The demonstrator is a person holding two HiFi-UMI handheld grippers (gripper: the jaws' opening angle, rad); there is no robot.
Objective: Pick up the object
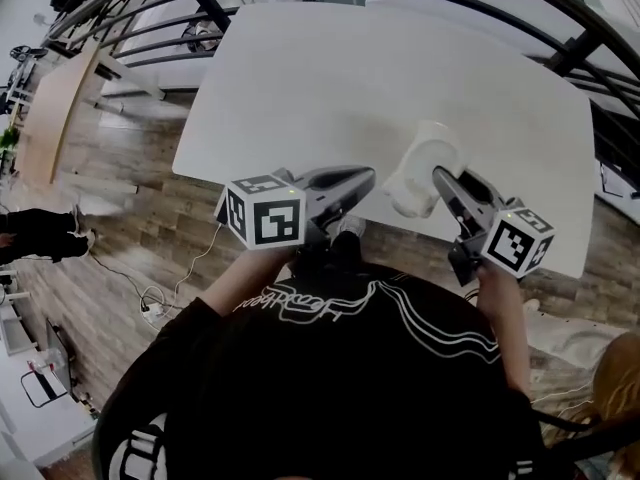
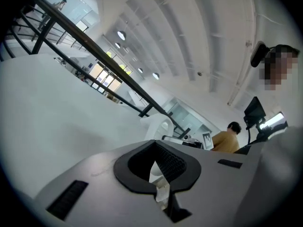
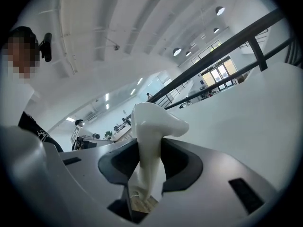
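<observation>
The object is a white, glossy, mug-like piece (image 1: 418,171) near the front edge of the white table (image 1: 330,78). My right gripper (image 1: 441,178) is shut on it. In the right gripper view a thin wall of the white object (image 3: 150,141) stands pinched between the two dark pads, with its rounded top above the jaws. My left gripper (image 1: 366,177) lies to the left of the object, apart from it, jaws shut and holding nothing. In the left gripper view the white object (image 2: 159,127) shows beyond the left gripper (image 2: 160,170). Whether the object rests on the table or hangs above it I cannot tell.
Black curved railings (image 1: 150,13) run behind and beside the table. Wooden floor (image 1: 120,198) lies to the left, with a white cable (image 1: 160,298) on it. A person in an orange top (image 2: 226,138) sits in the distance.
</observation>
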